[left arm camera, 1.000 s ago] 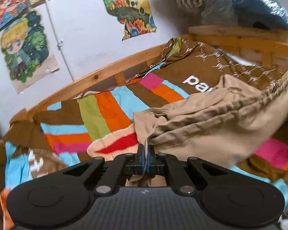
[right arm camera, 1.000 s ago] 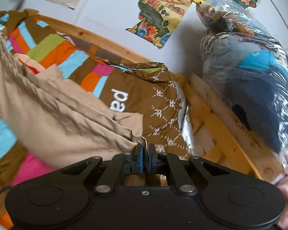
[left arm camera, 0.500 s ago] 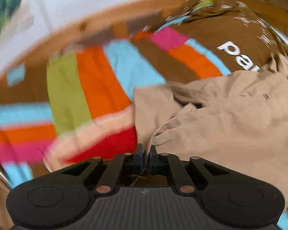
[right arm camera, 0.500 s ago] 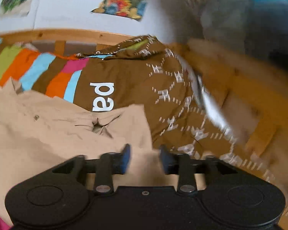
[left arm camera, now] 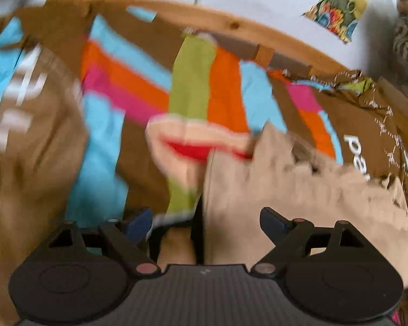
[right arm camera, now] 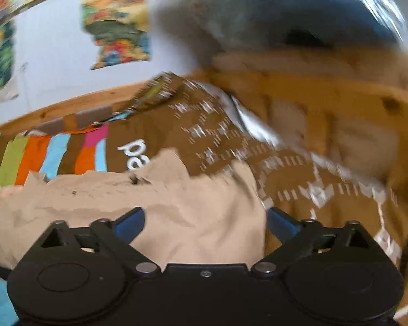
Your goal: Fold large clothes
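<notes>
You are over a bed with a striped, many-coloured cover [left arm camera: 193, 87], a wooden rail [left arm camera: 231, 24] behind it and pictures on the wall. Your left gripper [left arm camera: 205, 221] is spread wide and holds nothing; the tan garment [left arm camera: 299, 195] starts at its midline and runs off rightward. Your right gripper [right arm camera: 205, 222] is equally wide and empty, with the garment's right edge between its fingers. So the cloth's long axis lies between your two hands, each near one end.

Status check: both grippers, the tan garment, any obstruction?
Left gripper open, empty. Right gripper open, empty. Tan garment lying crumpled on the striped bedspread. Nothing in the way.
</notes>
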### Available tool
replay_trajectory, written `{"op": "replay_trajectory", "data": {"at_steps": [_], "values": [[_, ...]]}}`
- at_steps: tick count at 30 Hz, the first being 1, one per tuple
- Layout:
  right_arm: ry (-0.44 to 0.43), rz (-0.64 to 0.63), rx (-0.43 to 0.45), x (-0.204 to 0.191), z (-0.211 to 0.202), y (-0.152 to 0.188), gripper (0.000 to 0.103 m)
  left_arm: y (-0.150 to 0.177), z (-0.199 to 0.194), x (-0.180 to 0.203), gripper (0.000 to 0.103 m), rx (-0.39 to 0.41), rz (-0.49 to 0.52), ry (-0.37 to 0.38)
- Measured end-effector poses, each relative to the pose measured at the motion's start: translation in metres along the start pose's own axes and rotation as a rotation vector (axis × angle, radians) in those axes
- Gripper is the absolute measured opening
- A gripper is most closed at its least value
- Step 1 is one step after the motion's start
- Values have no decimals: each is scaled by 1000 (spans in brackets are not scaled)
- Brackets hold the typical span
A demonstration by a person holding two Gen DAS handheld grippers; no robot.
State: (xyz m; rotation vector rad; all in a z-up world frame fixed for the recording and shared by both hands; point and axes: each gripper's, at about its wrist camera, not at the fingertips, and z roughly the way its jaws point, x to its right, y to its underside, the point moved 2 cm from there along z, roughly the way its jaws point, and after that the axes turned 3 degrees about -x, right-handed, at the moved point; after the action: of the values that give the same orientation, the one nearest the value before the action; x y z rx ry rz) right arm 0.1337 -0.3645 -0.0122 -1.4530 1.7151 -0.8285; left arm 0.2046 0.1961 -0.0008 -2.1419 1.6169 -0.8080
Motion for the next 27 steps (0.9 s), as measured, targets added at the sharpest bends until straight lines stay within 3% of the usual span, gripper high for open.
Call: {"op": "replay_trajectory", "data": {"at_steps": [2,4,6,7,8,10,15,17,21,24,27], "values": [[28,74,-41,14,7,7,68,14,7,-4,75,-31,-18,8],[43,148,-70,25,13,13,54,28,10,-7,61,-48,-62,15],[30,216,-90,34,20,19,45,36,14,-11,33,-47,-127,50],[18,253,-95,38,22,22,37,39,15,-13,24,-46,-153,67],[9,281,-92,43,22,25,19,41,16,-13,10,-45,-172,82],[6,307,-80,47,22,27,6,42,14,-9,3,-22,-158,77],[-2,162,62,27,-3,6,2,33,-23,-6,0,90,-188,75],[10,124,34,23,3,5,2,33,-25,-7,1,74,-138,51],[58,133,-121,31,33,26,2,38,7,-2,1,10,-72,-3],[72,105,-137,29,38,31,3,47,28,5,1,-23,-36,-32],[99,45,-130,22,35,30,11,52,27,11,4,-7,-6,-63]]}}
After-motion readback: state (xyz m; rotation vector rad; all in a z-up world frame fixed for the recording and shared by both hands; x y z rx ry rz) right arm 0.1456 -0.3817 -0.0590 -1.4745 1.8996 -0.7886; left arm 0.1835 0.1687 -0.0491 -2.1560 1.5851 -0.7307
